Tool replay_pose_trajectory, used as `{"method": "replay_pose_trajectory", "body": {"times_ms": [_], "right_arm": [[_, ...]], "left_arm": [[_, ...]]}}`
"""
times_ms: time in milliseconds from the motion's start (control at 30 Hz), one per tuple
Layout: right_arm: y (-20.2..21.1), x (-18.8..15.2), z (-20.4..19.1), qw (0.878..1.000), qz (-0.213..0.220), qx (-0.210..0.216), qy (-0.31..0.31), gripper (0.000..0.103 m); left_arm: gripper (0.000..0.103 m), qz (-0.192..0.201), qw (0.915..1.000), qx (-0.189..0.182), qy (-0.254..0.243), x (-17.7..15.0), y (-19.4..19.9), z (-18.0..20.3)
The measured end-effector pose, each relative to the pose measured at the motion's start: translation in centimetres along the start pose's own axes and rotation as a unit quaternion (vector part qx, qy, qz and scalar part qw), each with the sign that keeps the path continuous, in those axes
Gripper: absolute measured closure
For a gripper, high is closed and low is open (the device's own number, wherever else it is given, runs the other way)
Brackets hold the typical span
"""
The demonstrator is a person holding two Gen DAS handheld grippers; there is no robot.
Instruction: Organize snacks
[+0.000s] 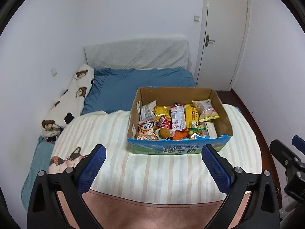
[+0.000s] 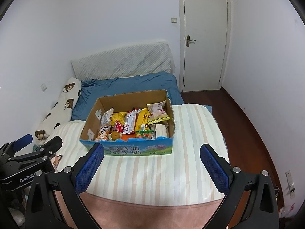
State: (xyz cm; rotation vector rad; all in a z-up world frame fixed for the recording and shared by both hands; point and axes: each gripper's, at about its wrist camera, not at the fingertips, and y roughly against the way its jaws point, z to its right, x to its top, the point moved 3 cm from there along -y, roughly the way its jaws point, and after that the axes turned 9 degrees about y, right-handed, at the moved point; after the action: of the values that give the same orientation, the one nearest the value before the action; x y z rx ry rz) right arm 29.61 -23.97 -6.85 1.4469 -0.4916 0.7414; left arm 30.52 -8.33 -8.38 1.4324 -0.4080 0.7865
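Note:
An open cardboard box (image 1: 171,93) with a blue printed front stands on the striped blanket; it also shows in the right wrist view (image 2: 133,99). It holds several snack packets: yellow bags (image 1: 205,108), a red-and-white packet (image 1: 178,117), a panda packet (image 1: 146,129) and an orange one (image 1: 178,135). My left gripper (image 1: 153,164) is open and empty, held above the blanket in front of the box. My right gripper (image 2: 152,164) is open and empty, also in front of the box. Each gripper shows at the other view's edge.
The box sits on a bed with a cream striped blanket (image 1: 152,171) and a blue sheet (image 1: 122,87). A bear-print pillow (image 1: 70,99) lies along the left wall. A white door (image 2: 204,38) and dark wood floor (image 2: 247,133) are to the right.

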Motion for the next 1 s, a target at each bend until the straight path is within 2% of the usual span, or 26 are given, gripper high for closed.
{"method": "replay_pose_trajectory", "body": {"times_ms": [300,500,733,1000], "right_arm": [[-6.2,1.3,1.0,0.999,-0.036,-0.010,-0.006,0.000],[-9.6,1.7,1.3,0.998,-0.065,-0.005,-0.010,0.000],[-12.1,1.5,1.1,0.995,-0.097,0.006,-0.011,0.000],[-13.7,1.0,1.3,0.992,-0.123,0.016,-0.020,0.000]], "left_arm": [[0.000,-0.050,0.9987,0.011,-0.003,1.2,-5.9,0.3],[0.000,-0.077,0.9970,0.010,-0.005,1.7,-8.4,0.5],[0.000,-0.108,0.9940,0.011,-0.013,1.9,-10.9,0.9],[0.000,-0.129,0.9915,0.005,-0.014,1.9,-12.0,1.1]]}}
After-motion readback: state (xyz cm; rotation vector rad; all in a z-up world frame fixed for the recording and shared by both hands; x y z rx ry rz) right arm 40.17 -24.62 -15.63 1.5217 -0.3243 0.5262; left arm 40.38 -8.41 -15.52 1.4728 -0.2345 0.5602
